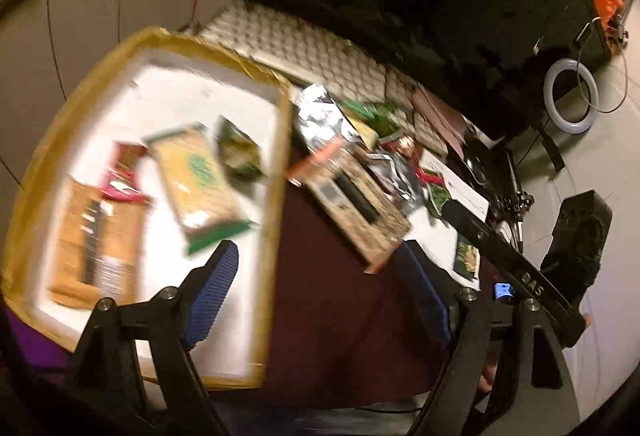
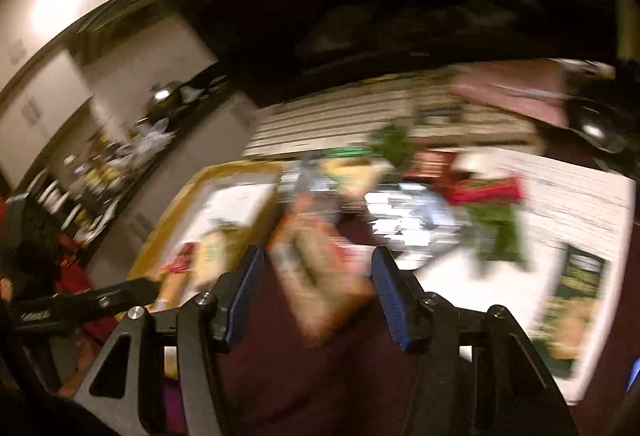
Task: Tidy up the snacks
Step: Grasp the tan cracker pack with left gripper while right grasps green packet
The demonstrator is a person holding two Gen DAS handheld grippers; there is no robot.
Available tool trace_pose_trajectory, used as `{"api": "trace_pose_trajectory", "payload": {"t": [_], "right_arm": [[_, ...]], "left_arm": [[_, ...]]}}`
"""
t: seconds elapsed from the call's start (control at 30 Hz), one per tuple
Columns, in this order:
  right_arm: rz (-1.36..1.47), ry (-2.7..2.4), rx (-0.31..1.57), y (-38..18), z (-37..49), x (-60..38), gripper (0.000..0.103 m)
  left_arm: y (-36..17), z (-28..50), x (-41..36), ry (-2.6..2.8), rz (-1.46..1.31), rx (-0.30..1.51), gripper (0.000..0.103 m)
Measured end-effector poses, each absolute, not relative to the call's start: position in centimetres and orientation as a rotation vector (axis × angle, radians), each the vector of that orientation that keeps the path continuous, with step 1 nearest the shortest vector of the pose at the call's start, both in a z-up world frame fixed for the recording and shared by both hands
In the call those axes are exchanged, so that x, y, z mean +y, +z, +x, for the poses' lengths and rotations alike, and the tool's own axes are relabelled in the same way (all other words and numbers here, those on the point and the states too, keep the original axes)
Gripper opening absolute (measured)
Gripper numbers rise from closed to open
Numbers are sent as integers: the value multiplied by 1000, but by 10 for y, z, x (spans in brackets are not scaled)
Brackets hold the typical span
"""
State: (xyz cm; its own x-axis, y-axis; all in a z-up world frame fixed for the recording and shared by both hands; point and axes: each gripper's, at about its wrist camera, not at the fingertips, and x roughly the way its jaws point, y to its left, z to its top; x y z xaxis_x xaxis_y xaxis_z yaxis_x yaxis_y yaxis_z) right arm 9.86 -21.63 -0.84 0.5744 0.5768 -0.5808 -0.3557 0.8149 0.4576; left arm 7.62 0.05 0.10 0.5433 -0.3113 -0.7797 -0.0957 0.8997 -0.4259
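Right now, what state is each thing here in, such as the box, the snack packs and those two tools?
Box: open on top, snacks inside.
Yellow-and-green pack: lying flat in the box.
Red pack: in the box.
Brown carton: lying in the box.
Patterned carton: lying outside the box on the dark red cloth.
Silver pouches: loose in the pile outside.
Left tool: open, empty.
Right tool: open, gripping nothing.

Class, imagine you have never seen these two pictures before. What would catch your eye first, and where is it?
First, the white tray with a yellow-brown rim at the left of the left wrist view, holding several snack packets, among them a long tan and green one. Next, the jumbled heap of snacks on the dark red table beside it, with a brown box nearest. Both tools, left and right, stand open and empty.
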Motion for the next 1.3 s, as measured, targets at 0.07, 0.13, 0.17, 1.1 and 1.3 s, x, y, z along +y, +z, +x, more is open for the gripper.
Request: {"api": "trace_pose_trajectory", "payload": {"t": [0.07, 0.13, 0.17, 1.1, 1.3], "right_arm": [[343, 496, 789, -13, 102, -238, 56], [394, 454, 797, -19, 105, -259, 56], [412, 437, 798, -21, 106, -266, 56], [421, 283, 900, -61, 159, -273, 33], [364, 271, 816, -47, 149, -267, 32]], "left_arm": [[-6, 87, -18, -163, -492, 1025, 83], [-13, 96, -29, -155, -499, 1044, 83], [-18, 105, -37, -144, -501, 1060, 83], [-63, 153, -66, 56, -376, 1145, 60], [-52, 136, -73, 14, -337, 1111, 56]]}}
